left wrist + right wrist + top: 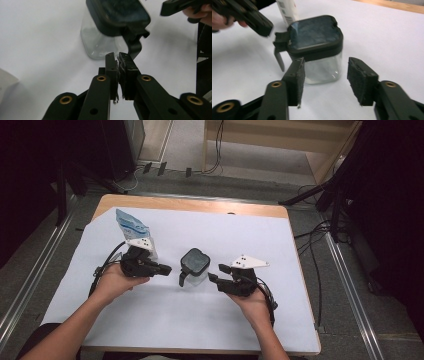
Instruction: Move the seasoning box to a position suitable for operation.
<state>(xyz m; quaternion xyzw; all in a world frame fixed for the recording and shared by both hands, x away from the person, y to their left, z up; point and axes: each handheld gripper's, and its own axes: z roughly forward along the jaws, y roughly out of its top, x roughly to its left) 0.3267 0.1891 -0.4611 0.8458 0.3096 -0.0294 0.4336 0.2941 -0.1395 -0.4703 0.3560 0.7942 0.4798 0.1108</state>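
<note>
While you hold both tools low over the counter [300, 330], the clear glass jar [196, 270] stands upright between them, near the middle of the white sheet [165, 315]. Squarish body, rounded corners, empty as far as the glass shows. Dark plastic lid [314, 35] sits on top with a smoky translucent panel; a black latch arm [279, 53] hangs down from its hinge on the side toward your left hand.

Your left gripper [118, 58]: jaws pressed together, nothing between the pads, tips just short of the latch and not touching it as far as can be told. Your right gripper [325, 75]: jaws standing partly apart, the jar beyond them and lined up with the gap, pads clear of the glass.

Behind your left hand [114, 282], a blue-and-white plastic pouch [131, 226] stands upright, a barcode label on it in the right gripper view.

Surface: white sheet over a light wooden top, wood showing along the far edge. Room: grey carpet, metal floor rails either side, loose cables, black stand legs to the right, pale wooden furniture at the back.
</note>
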